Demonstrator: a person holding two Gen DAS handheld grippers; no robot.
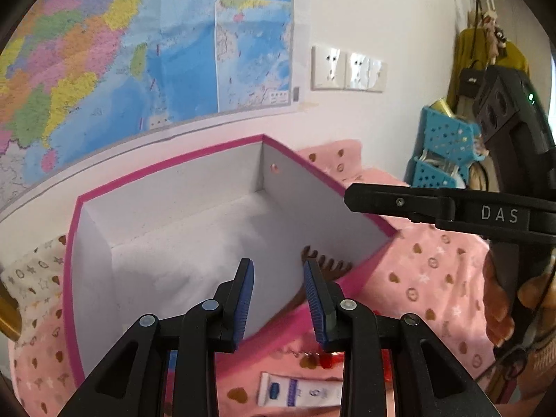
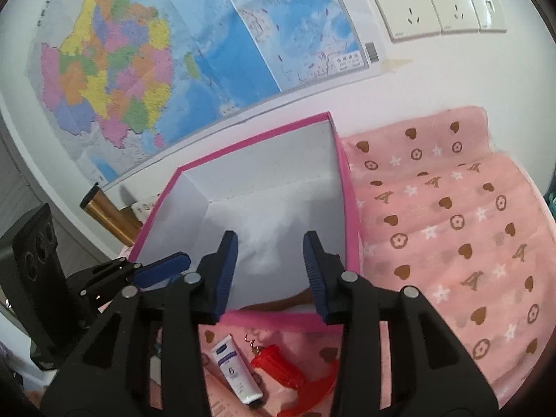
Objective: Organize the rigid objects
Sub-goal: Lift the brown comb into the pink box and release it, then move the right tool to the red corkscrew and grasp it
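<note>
A glossy paper map [image 2: 194,52] in patchwork colours is seen filling the upper left of both views, pinned flat to a white wall. Across the right and lower parts, a soft pink cloth [image 2: 451,229] printed with brown hearts, white stars and ringed flowers is spread in shallow folds over the surface. At centre, a rectangular cardboard box [image 2: 342,173] is set on that cloth; its rim and outer walls are magenta, its inner walls matt white. A brown comb [image 1: 326,264] with short, blunt teeth is seen lying inside the box against its near right wall, in the left wrist view.

The right tongs [image 2: 271,274], black with ribbed blue pads, are held parted over the near edge of the box, with nothing between them. The left tongs [image 1: 278,299] are also seen slightly parted, nothing gripped.

In the lower part of the right view, outside the box, a red plastic corkscrew [image 2: 278,361] with a metal spiral lies just beside a smooth white tube [image 2: 236,368] with a blue label.
</note>
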